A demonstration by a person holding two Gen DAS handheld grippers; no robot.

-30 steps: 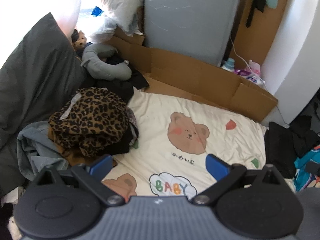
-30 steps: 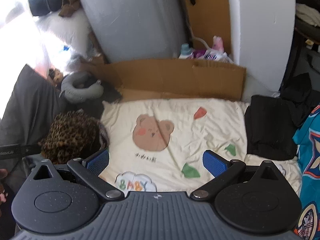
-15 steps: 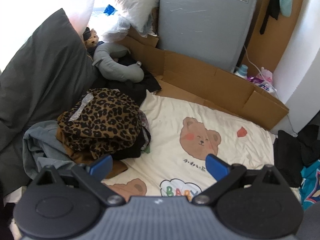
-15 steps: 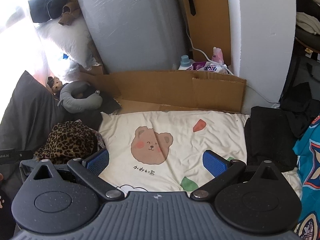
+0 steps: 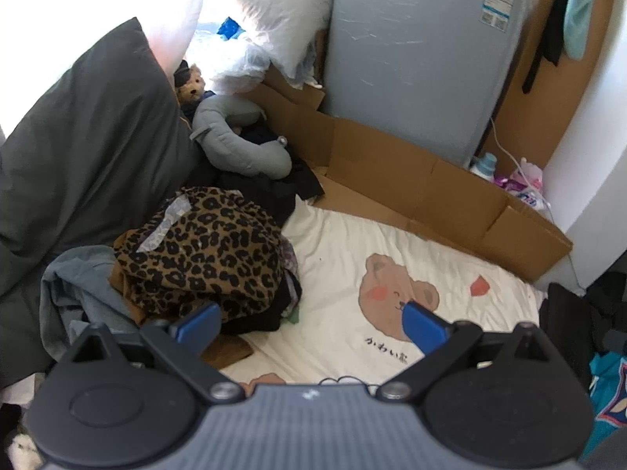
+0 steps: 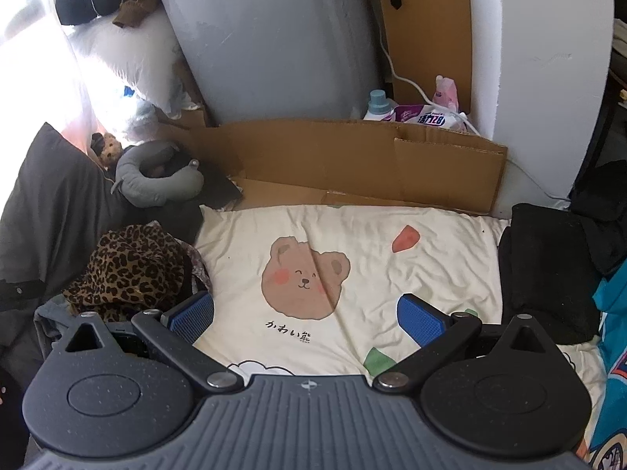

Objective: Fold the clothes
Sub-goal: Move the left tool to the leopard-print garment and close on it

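Left claw (image 5: 309, 323) spread wide, nothing between its blue pads; right claw (image 6: 305, 315) same, wide and holding nothing. Both hang over the bear sheet (image 6: 352, 235), not touching cloth.

Clothes: a rumpled heap at the left edge of the sheet, leopard top (image 5: 203, 250) uppermost, grey garment (image 5: 78, 293) under and beside it, darker pieces beneath. The left claw's left pad sits just in front of the heap. A black garment (image 6: 544, 274) lies at the sheet's right edge, flatter, possibly folded — can't tell. Teal cloth (image 6: 611, 333) at far right, mostly out of view.

Step, as a judgement: between garments. The middle of the sheet is bare, so either a piece is about to be pulled from the heap, or one has been set aside at the right.

If a piece comes off the heap, it needs a pinch on one layer only, since the leopard top is tangled with what's beneath, then spreading flat on the sheet with both claws.
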